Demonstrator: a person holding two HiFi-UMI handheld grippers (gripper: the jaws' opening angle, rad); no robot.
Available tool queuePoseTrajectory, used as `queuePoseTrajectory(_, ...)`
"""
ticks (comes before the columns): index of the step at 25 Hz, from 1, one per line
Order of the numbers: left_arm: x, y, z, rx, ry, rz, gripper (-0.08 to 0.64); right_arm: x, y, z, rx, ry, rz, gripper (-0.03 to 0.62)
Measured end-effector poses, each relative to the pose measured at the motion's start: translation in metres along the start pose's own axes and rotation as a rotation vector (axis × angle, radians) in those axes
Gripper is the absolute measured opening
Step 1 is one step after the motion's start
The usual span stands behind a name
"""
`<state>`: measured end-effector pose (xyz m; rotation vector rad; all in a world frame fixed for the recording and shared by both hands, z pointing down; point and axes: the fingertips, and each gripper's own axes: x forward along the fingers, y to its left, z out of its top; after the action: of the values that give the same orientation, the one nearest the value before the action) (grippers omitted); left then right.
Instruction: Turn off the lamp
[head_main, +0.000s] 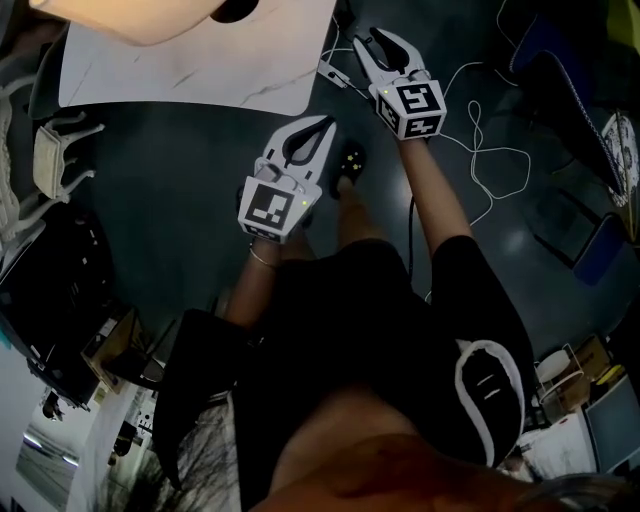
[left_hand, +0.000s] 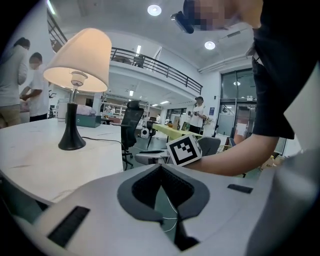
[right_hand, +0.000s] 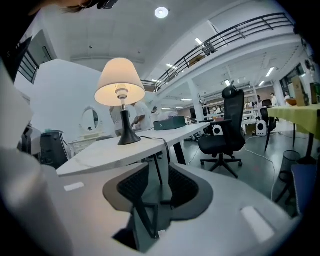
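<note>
Cream-shaded and lit, the lamp (right_hand: 120, 84) stands on the white table (right_hand: 95, 152), well apart from the left gripper (left_hand: 161, 167), jaws together on nothing, and the right gripper (right_hand: 160, 169), jaws apart and empty.

The lit table lamp with a cream cone shade and black stem (left_hand: 77, 65) glows warm in both gripper views and lays a soft sheen on the white marbled tabletop (left_hand: 45, 150) under it. Above the lamp, round white ceiling spotlights (left_hand: 154, 9) add cool, even hall light. Both views bend strongly and fall to black at their rims. In the head view the lamp's shade (head_main: 130, 20) is blown out to pale glare, while the dark grey floor (head_main: 170, 190) near it lies dim and murky.
</note>
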<state>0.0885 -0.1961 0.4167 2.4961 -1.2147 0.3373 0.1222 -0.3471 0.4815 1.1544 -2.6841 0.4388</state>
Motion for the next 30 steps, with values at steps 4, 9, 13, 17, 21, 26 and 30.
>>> queuePoseTrajectory(4,-0.003,0.006,-0.002,0.002,-0.026,0.022,0.006,0.02,-0.011,-0.01,-0.031,0.021,-0.011,0.092)
queuePoseTrajectory(9,-0.007,0.008,-0.007,-0.016,0.0,0.019,0.006,0.052,-0.017,-0.021,-0.066,0.057,0.001,0.092)
queuePoseTrajectory(13,-0.006,0.007,-0.009,-0.008,0.011,0.022,0.006,0.068,-0.026,-0.033,-0.09,0.102,-0.003,0.092)
queuePoseTrajectory(17,-0.008,0.01,-0.013,-0.014,0.013,0.034,0.006,0.08,-0.034,-0.037,-0.114,0.104,-0.014,0.092)
queuePoseTrajectory(21,-0.011,0.015,-0.015,-0.035,0.003,0.067,0.006,0.086,-0.04,-0.039,-0.182,0.129,-0.044,0.031)
queuePoseTrajectory(26,-0.009,0.019,-0.014,-0.029,-0.005,0.072,0.006,0.082,-0.033,-0.038,-0.186,0.138,0.0,0.018)
queuePoseTrajectory(30,-0.005,0.018,-0.021,-0.035,-0.003,0.064,0.006,0.066,-0.028,-0.032,-0.14,0.115,0.052,0.017)
